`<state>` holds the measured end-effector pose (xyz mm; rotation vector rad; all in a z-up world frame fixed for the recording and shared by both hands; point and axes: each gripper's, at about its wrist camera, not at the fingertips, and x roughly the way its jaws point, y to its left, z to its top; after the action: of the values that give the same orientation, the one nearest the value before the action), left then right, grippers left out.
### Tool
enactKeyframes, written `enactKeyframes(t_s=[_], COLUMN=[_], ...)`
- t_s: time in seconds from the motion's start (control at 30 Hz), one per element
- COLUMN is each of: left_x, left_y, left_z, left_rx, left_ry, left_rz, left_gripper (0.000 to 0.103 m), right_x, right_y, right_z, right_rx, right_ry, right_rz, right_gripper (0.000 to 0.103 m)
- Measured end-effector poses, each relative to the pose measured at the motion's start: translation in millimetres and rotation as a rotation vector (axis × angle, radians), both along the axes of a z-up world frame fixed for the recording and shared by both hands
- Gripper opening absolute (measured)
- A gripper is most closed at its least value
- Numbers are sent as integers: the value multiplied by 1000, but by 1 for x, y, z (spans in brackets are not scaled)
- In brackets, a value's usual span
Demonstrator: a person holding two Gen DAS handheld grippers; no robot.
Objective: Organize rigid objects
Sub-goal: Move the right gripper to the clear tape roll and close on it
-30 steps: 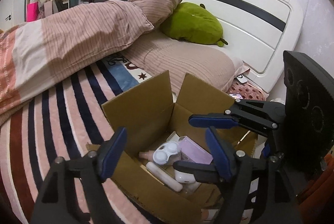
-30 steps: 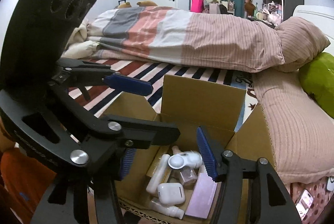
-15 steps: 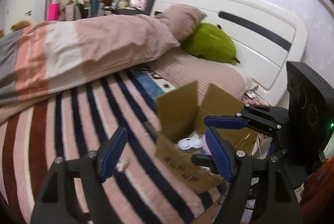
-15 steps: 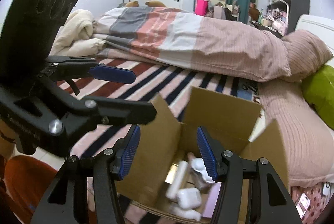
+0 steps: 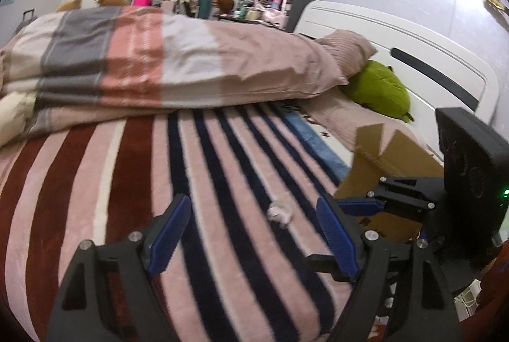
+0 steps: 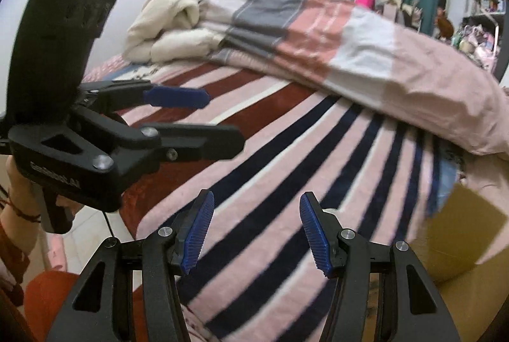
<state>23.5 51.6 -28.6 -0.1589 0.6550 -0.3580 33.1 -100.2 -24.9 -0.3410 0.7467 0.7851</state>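
I'm reaching: both my left gripper (image 5: 251, 233) and right gripper (image 6: 256, 233) gape empty; small white object (image 5: 280, 212) at one o'clock needs straddling, then boxing in the cardboard box (image 5: 394, 157).

Both grippers are held level and side by side. The left gripper (image 5: 254, 233) has its blue-padded jaws spread wide with nothing between them. The right gripper (image 6: 256, 232) is likewise spread and empty, though motion blur softens the view. The left hand (image 6: 24, 198) shows at nine o'clock.
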Motion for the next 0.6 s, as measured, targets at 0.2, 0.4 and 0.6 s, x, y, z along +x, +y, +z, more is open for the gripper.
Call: enactKeyframes(t_s=[0.2, 0.4, 0.6], left_x=[10, 17, 22], left_y=[27, 40, 41], left_z=[-38, -64, -73], left_rx=[-37, -79, -96], left_ry=[52, 96, 115], left_rz=[32, 34, 31], left_gripper=[79, 79, 79], right_x=[29, 67, 90], right_y=[14, 6, -6], right_z=[-51, -94, -114], right_rx=[-64, -145, -209], right_ry=[66, 70, 36], right_rz=[-77, -231, -342], right_gripper=[53, 53, 53])
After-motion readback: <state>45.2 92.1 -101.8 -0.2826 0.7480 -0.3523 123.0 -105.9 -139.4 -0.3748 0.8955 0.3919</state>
